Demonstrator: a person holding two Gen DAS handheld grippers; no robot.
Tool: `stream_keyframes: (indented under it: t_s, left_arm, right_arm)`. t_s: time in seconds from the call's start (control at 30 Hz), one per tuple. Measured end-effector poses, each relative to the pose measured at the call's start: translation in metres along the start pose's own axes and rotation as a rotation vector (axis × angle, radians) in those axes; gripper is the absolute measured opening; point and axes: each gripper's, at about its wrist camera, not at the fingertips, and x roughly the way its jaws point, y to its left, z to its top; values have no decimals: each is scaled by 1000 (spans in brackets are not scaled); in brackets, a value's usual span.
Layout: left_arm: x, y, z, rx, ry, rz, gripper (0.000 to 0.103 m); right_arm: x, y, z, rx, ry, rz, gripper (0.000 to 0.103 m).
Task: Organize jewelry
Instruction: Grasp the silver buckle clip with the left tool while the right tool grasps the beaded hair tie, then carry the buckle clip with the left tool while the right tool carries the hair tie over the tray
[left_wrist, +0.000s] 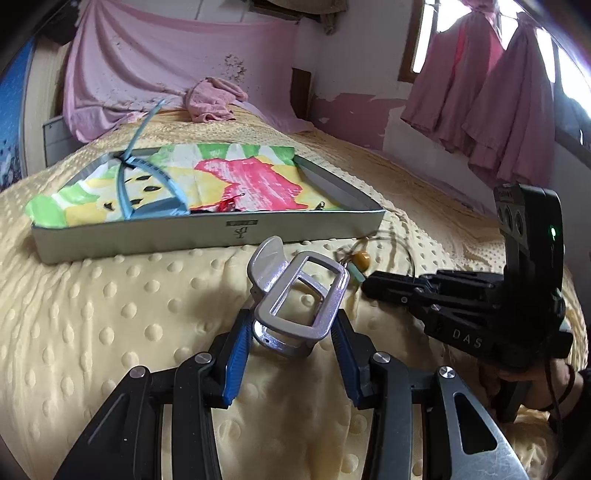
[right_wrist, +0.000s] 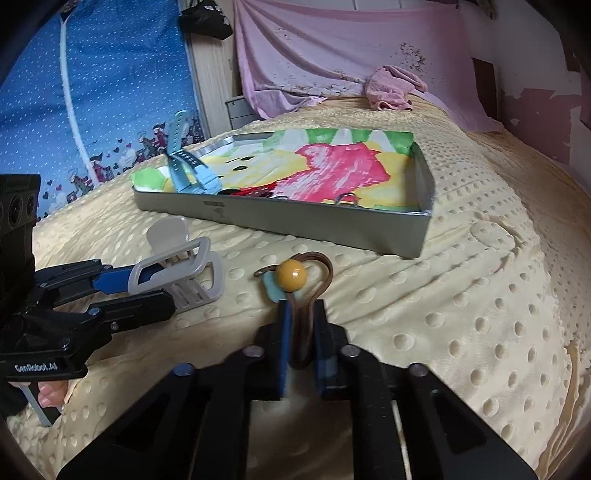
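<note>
The left gripper (left_wrist: 291, 336) has black angular linkage arms joined by round silver pivot screws, a brushed grey metal plate on its right side, and ribbed blue pads (left_wrist: 236, 354) lining its fingers. The right gripper (right_wrist: 301, 332) is black with the same blue pads and dull pivot screws; its body carries white "DAS" lettering and a green light.

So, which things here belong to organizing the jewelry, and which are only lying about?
Job: silver hair claw clip in left tongs; bead hair tie in right tongs; tray; blue watch.
Lying about: pink towel; yellow blanket.
</note>
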Motion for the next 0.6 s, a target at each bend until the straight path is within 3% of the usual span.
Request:
stream_keyframes:
  t_s: [0.33,0.6]
  left_arm:
    - [-12,11,-5,-93,-50,-3,41]
    - [-23,13,-3,-108,-96,0,40]
  right_arm:
    - [-16,16,0,-80,-57,-30,4]
    - [-35,21,7,-114,-118,-63,4]
